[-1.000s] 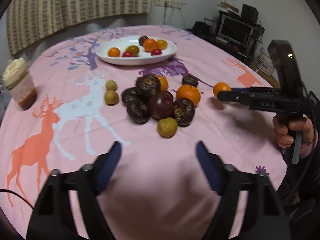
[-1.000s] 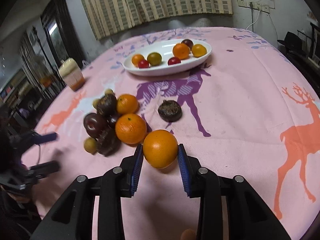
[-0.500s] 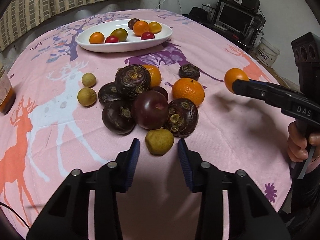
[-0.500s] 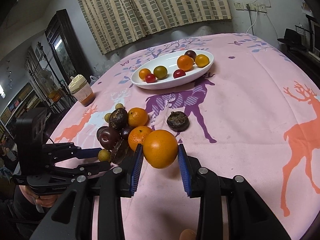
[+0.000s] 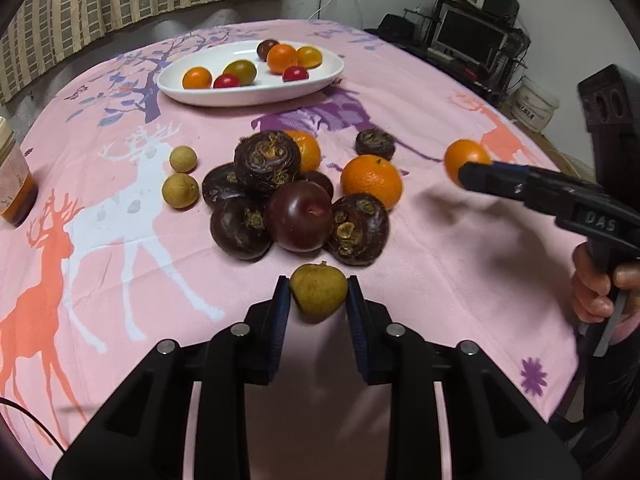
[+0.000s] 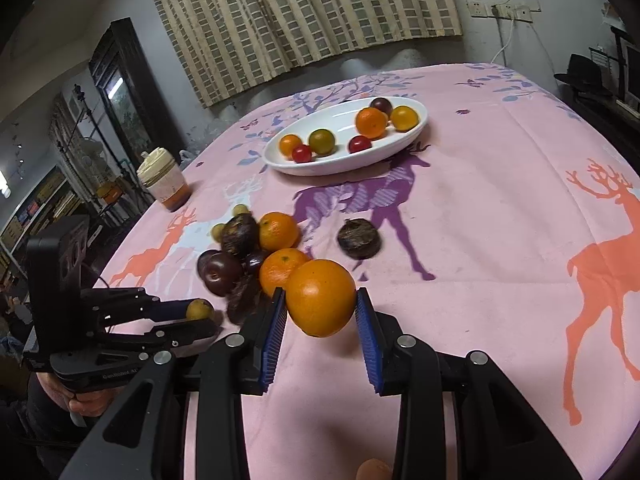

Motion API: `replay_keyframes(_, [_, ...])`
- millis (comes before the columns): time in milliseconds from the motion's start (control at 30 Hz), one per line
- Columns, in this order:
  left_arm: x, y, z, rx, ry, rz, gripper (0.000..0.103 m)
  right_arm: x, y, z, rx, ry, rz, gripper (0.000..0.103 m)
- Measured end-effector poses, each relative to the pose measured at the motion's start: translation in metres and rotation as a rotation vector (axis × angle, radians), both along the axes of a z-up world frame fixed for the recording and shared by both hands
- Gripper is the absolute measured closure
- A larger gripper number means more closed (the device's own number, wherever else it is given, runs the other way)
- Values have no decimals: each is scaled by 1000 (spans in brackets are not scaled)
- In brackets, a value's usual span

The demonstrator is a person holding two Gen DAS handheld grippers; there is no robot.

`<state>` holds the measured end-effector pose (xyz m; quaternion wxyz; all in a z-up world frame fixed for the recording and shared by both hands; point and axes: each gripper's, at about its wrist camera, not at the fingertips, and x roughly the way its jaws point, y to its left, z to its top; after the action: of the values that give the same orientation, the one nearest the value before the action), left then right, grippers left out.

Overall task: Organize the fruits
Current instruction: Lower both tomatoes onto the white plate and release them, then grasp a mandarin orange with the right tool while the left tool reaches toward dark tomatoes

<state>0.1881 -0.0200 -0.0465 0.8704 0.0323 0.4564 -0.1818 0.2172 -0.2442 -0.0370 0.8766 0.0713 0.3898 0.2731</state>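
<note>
A small yellow-green fruit [image 5: 318, 294] sits on the pink cloth just in front of the fruit pile. My left gripper [image 5: 317, 282] is closing on it, with both blue pads touching its sides. In the right wrist view the same left gripper [image 6: 200, 318] shows at lower left with that fruit [image 6: 199, 309] at its tips. My right gripper [image 6: 321, 294] is shut on an orange [image 6: 320, 300] held above the cloth; it is at the right edge in the left wrist view, orange [image 5: 464, 156] in its tips. A white oval plate [image 5: 248, 98] at the far side holds several small fruits.
The pile holds dark water chestnuts [image 5: 266, 160], a purple plum [image 5: 300, 216] and oranges [image 5: 372, 182]. Two small tan fruits [image 5: 180, 190] lie to its left, one chestnut [image 5: 375, 143] to its right. A lidded cup [image 6: 164, 184] stands at the left edge. A hand [image 5: 596, 292] grips the right handle.
My left gripper moved in towards the pile and its jaws went from wide apart to pressed on the yellow-green fruit. The right gripper kept its hold on the orange and lifted it slightly.
</note>
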Motion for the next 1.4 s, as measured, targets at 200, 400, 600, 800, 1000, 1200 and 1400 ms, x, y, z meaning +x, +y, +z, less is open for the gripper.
replay_keyframes(200, [17,23,50,-65,-54,-29,75,12,17,34,77,-30,92,68])
replay_keyframes(400, [117,31,88,-62,-156,86,75,88,42,62,27,-131,14,68])
replay_keyframes(600, [228,19,65,-25,-86,129,75,175,66,39,-33,-102,-5,68])
replay_keyframes(800, [260,20,58,34,-108,253,20,196,78,27,-102,-127,-12,34])
replay_keyframes(1000, [200,44,68,26,-140,252,9,150,62,37,-64,-93,28,33])
replay_keyframes(1200, [114,56,59,29,-154,247,9,81,65,38,-144,-130,49,32])
replay_keyframes(1400, [44,60,37,12,-174,280,8,39,62,14,-160,-60,3,32])
